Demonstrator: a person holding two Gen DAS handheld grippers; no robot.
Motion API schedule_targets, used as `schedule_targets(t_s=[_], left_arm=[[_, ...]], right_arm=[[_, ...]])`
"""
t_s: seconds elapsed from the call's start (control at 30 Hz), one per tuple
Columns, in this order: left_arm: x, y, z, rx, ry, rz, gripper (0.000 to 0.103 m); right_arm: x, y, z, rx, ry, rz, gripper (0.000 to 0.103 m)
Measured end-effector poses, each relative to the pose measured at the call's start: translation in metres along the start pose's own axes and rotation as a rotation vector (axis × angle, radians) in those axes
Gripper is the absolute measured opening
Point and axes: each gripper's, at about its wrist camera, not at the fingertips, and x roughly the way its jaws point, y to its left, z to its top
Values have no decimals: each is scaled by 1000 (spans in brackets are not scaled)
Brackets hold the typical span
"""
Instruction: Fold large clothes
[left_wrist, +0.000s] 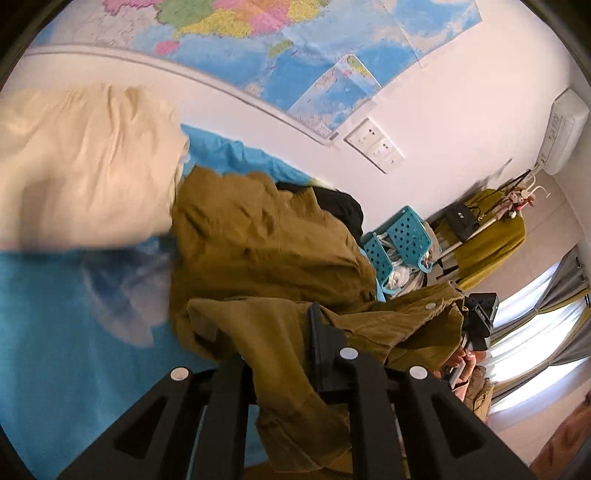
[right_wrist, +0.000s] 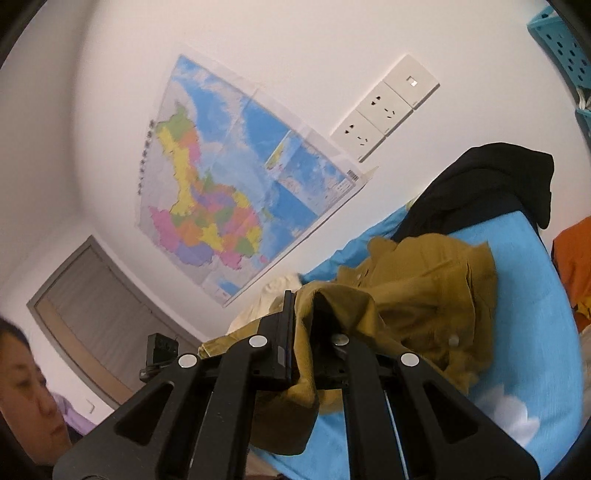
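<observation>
The olive-brown jacket lies bunched on the blue-sheeted bed, between a cream garment and a black garment, with one edge raised off the sheet by both tools. The left hand-held gripper is nearly closed with a fold of jacket cloth running between its fingers; whether the pads press firmly is hard to judge, since the fabric drapes over them. The right hand-held gripper is fully closed on another fold of the same edge. To do this lift well, keep both grips at a common height, draw them apart until the edge between them is taut, and raise until the bulk clears the neighbouring garments. A loose left grip risks slippage; re-pinch deeper if the cloth creeps.
</observation>
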Motion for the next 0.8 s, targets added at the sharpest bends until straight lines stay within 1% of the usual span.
schedule_targets(t_s=[0.2,0.4,0.57,0.8], left_arm=[[27,14,48,-32,22,36,11],[55,23,82,-29,42,97,11],[76,38,102,-55,59,117,11],[104,51,123,-67,85,178,11]], right_arm=[[41,-16,34,21,26,-42,5],[77,-44,55,69,62,-110,5],[100,-65,65,103,86,-151,5],[129,-93,79,145,125,-200,6]])
